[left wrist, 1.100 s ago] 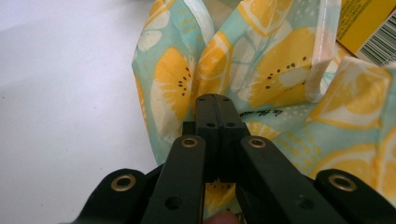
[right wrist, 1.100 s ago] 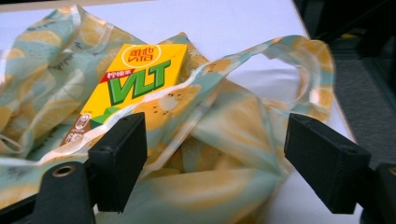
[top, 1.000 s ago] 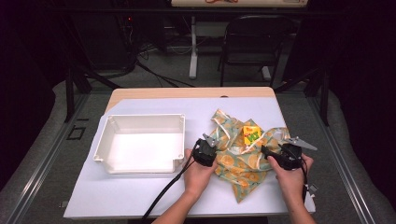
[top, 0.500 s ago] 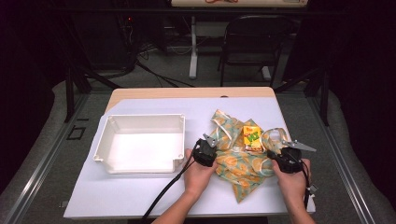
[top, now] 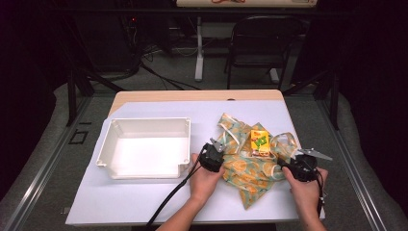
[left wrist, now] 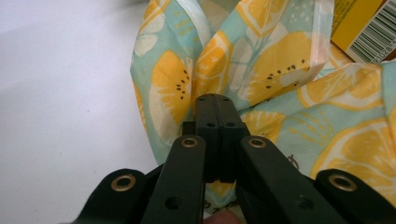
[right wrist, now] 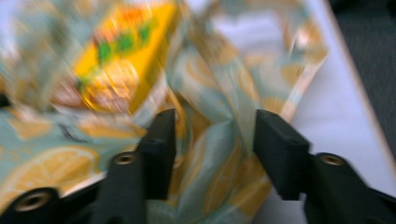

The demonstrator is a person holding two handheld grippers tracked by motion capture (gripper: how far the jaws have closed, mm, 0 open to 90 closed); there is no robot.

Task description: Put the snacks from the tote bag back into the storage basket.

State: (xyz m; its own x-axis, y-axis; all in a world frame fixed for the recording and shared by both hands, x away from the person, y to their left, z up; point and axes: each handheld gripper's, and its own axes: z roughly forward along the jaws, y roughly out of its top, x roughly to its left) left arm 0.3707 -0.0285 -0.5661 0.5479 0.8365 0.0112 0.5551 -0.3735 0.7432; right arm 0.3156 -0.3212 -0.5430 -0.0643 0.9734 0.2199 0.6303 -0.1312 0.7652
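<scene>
Left gripper [left wrist: 215, 100] has its jaws pressed together on a fold of the lemon-print cloth bag [left wrist: 280, 93]; the pinched bit itself is hidden between the pads, and the bottom of the left gripper view is cut off by the gripper body. In the high view the left gripper [top: 215, 147] sits at the bag's [top: 245, 166] left edge, the hand behind it covering part of the cloth. Right gripper [right wrist: 215, 140] stands partly open, jaws having just been opening again, with a ridge of bag fabric [right wrist: 219, 154] rising in the gap; that view is motion-blurred, so whether the pads touch the cloth is hard to say, probably not pressing. In the high view the right gripper [top: 288, 161] is at the bag's right edge, close to the table's right side. Yellow juice carton [top: 260, 142] lies on top of the bag between the two grippers; it is blurred in the right gripper view [right wrist: 126, 65] and only a corner with a barcode shows in the left gripper view [left wrist: 364, 28]. White tray [top: 103, 154] is left of the bag, apart from it. Bare white table surface [top: 144, 202] lies open in front of the tray and behind it.
</scene>
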